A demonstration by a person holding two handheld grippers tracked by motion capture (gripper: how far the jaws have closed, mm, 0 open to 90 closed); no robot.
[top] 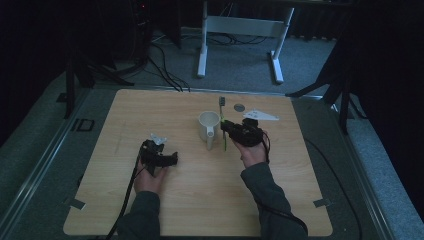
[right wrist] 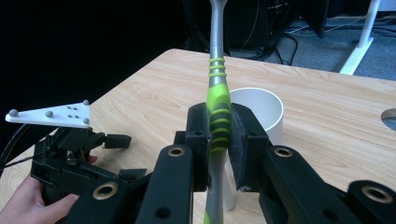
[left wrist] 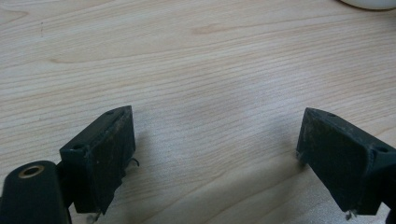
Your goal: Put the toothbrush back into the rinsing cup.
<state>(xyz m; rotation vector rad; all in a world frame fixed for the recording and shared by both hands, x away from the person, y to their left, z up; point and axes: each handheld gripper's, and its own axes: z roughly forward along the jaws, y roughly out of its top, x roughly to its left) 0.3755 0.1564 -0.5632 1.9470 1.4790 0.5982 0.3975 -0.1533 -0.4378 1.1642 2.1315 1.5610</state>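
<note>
Two fingers of the right gripper (right wrist: 219,135) clamp the light, stiff toothbrush (right wrist: 218,100) at its ribbed rubber grip beside the cup (right wrist: 261,109); left gripper (left wrist: 215,154) fingers stand apart.

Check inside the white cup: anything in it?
Nothing visible in the white cup: the right gripper view shows bare inner wall near the rim. The toothbrush clamped in the right gripper stands in front, hiding the cup's bottom.
</note>
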